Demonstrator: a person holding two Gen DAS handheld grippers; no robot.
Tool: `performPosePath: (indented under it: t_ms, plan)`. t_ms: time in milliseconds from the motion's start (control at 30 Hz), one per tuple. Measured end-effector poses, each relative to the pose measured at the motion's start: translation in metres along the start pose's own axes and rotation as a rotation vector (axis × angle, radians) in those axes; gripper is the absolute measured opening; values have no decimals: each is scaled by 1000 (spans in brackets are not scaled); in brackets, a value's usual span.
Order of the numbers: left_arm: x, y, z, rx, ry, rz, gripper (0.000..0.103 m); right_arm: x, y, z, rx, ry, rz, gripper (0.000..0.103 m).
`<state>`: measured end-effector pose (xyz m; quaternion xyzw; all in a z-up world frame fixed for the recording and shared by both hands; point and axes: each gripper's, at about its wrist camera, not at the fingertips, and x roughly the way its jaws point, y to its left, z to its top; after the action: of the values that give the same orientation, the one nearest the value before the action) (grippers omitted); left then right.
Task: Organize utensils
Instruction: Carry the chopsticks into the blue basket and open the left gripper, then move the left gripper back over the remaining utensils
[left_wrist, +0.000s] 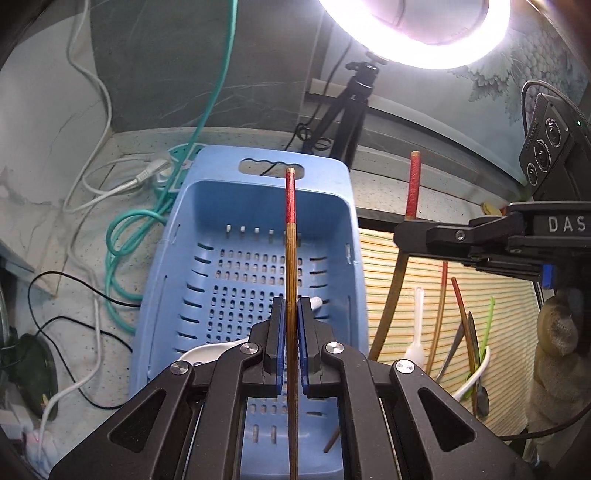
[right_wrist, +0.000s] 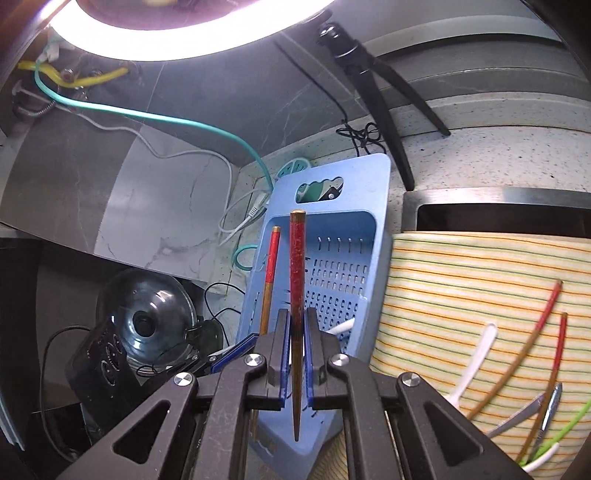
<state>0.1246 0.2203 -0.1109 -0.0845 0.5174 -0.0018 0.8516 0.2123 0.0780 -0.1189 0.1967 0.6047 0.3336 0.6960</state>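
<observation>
Each claw, left (left_wrist: 291, 343) and right (right_wrist: 295, 354), pinches one chopstick (left_wrist: 291, 295) mid-shaft above the basket (left_wrist: 258, 206); light, stiff, probably slippery.

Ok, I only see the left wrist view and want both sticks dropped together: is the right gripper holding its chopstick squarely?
Observer: Yes. The right gripper is shut on the chopstick, red end up, pointed tip hanging below the jaws.
Operator: What's behind that tip?
Observer: In the right wrist view it shows against the near end of the blue basket.
Operator: Anything left of the basket?
Observer: A clear glass lid with a dark knob.
</observation>
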Motion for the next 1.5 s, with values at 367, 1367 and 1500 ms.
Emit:
performPosePath:
  t_ms: [367, 1367, 1500]
  plan:
    - [7, 17, -1, -40, 24, 8, 6, 30, 14, -2, -107, 57, -99, 10]
    - [-31, -63, -25, 59, -36, -59, 16, -96, -20, -47, -225, -117, -182, 28]
    - [-33, -82, -32, 89, -35, -85, 16, -124, -37, -56, -224, -145, -209, 50]
